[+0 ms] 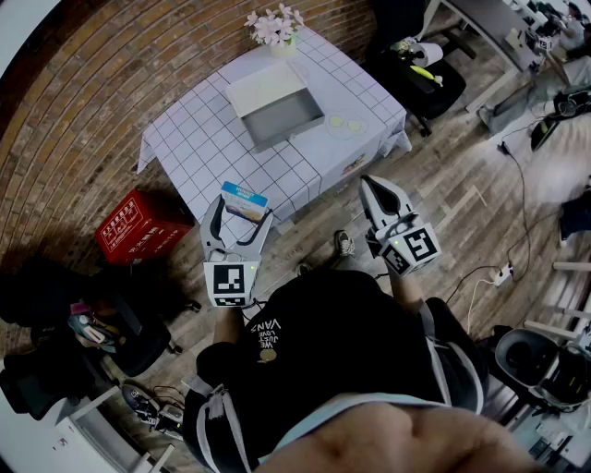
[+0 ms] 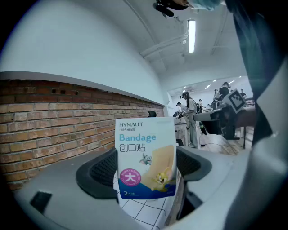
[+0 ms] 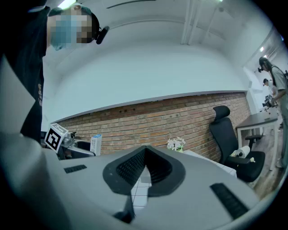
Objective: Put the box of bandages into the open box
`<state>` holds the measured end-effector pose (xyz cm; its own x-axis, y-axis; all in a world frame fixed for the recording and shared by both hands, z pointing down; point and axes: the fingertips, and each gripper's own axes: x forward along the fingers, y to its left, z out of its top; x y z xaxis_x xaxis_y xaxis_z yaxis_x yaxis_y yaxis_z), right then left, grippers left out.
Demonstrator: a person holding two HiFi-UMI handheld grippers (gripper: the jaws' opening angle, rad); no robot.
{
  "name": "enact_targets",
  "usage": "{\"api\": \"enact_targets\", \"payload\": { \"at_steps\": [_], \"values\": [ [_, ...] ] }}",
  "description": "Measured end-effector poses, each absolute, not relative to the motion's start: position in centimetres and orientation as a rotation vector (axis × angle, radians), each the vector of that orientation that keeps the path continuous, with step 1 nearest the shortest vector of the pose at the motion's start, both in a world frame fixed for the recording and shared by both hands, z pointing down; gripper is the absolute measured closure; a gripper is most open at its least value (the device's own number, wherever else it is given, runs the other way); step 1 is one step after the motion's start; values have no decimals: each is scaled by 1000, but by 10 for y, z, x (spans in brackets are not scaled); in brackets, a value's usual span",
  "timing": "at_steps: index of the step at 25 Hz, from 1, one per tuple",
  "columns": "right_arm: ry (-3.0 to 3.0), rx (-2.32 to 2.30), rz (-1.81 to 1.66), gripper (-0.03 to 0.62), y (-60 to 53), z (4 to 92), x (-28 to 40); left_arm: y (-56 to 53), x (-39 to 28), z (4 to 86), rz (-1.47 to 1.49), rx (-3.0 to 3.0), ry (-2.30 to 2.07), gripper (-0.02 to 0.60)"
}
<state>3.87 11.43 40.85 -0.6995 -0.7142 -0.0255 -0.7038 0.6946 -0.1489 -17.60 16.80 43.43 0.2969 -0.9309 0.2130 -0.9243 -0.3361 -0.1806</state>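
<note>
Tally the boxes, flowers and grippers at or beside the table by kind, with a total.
Boxes: 3 (bandage box in the left gripper's jaws, open box on the table, red box on the floor)
Flowers: 1 bunch
Grippers: 2 (left gripper, right gripper)
Total: 6
</note>
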Motion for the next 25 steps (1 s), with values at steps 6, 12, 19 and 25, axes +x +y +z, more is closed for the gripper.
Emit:
{"api": "enact_targets", "payload": {
  "at_steps": [6,12,19,25],
  "values": [
    [2826,-1134,-207,591,106,405,46,159,-162,432,-437,-2512,1798,172],
    [2807,-1049,-208,589,95,398,53,146,-150,435,-455,-2509,1822,172],
    [2803,-996,-273,589,64,400,68,123,-129,434,-483,-2476,1847,172],
    [2836,-925,-289,589,35,406,79,101,-113,436,-488,-2438,1911,172]
  ]
}}
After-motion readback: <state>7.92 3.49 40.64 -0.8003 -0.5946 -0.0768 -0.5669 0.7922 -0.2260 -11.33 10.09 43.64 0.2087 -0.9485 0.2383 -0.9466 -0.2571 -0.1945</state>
